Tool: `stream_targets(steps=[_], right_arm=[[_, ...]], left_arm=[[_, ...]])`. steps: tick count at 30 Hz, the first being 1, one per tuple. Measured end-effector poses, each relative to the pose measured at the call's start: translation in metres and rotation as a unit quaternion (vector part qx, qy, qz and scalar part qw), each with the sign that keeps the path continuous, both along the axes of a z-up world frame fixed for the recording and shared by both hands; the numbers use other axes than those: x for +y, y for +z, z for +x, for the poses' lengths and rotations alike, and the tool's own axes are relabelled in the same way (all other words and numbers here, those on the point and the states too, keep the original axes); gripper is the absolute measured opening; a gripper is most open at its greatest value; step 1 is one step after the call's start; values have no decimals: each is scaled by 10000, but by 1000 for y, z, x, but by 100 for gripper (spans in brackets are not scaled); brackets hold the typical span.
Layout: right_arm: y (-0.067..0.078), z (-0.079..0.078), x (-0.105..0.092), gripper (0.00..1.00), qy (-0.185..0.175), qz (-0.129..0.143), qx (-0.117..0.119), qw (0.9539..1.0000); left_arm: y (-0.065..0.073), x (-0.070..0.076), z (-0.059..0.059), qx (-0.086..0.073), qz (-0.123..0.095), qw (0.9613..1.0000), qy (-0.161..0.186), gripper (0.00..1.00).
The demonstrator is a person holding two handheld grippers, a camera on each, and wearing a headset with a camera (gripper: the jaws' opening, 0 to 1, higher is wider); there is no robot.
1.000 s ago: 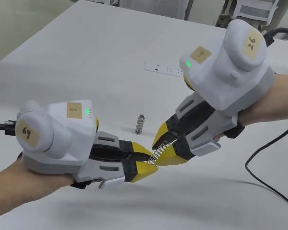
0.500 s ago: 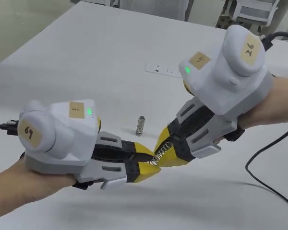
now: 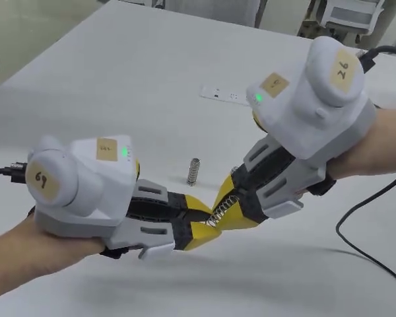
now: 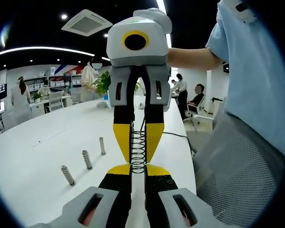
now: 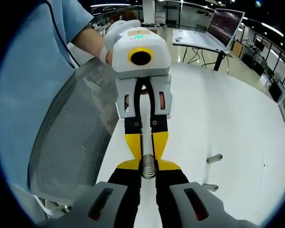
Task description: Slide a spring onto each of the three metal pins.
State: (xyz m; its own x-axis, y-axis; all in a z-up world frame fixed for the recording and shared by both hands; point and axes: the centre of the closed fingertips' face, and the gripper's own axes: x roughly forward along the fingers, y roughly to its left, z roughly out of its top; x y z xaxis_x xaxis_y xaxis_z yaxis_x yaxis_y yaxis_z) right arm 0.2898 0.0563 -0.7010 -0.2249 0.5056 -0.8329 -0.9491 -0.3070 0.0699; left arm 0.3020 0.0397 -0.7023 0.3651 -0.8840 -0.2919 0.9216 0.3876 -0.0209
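Spring (image 4: 138, 145) now deeper between right gripper (image 4: 138, 160) jaws

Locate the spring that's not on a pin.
Head view, lower centre: the spring is held between the meeting tips of the left tool and right tool, just in front of a sprung pin.

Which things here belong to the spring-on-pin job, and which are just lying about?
Job:
spring, held between left gripper and right gripper
bare pin
pin with spring
second pin with spring

Lying about:
power strip
black cable
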Motion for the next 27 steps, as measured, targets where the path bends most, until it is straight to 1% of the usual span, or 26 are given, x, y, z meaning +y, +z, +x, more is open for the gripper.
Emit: stream_targets(steps=[4,10,12,14,17,19,20,22,23,25,27], right_arm=[[1,0,0,7,-33,-23,23,10000],[0,1,-2,7,-44,-62,26,10000],[0,1,-2,7,-40,-69,31,10000],[-1,1,-2,7,-40,-77,31,10000],[-1,2,-2,7,-41,-86,23,10000],[-1,3,-3,7,-46,-99,2,9999],[-1,4,-3,7,-51,-100,-4,9999],[0,4,-3,7,-60,-98,-6,9999],[0,4,-4,7,-66,-102,-7,9999],[0,5,-4,7,-67,-110,-21,9999],[0,5,-5,7,-82,-111,-15,9999]], left_arm=[[1,-1,0,1,-14,10000,-19,2],[0,-3,0,-60,16,10000,-44,2],[0,-3,-1,-22,11,10000,-50,2],[-1,-3,0,-29,22,10000,-51,3],[-1,-3,0,6,1,10000,-39,3],[-3,-2,0,59,26,10000,-29,8],[-3,-2,0,43,40,10000,-20,11],[-5,-1,-1,99,59,9999,-3,15],[-6,-1,-1,83,66,9999,-2,18],[-7,-1,-1,121,70,9999,8,21],[-8,0,-1,141,69,9999,43,26]])
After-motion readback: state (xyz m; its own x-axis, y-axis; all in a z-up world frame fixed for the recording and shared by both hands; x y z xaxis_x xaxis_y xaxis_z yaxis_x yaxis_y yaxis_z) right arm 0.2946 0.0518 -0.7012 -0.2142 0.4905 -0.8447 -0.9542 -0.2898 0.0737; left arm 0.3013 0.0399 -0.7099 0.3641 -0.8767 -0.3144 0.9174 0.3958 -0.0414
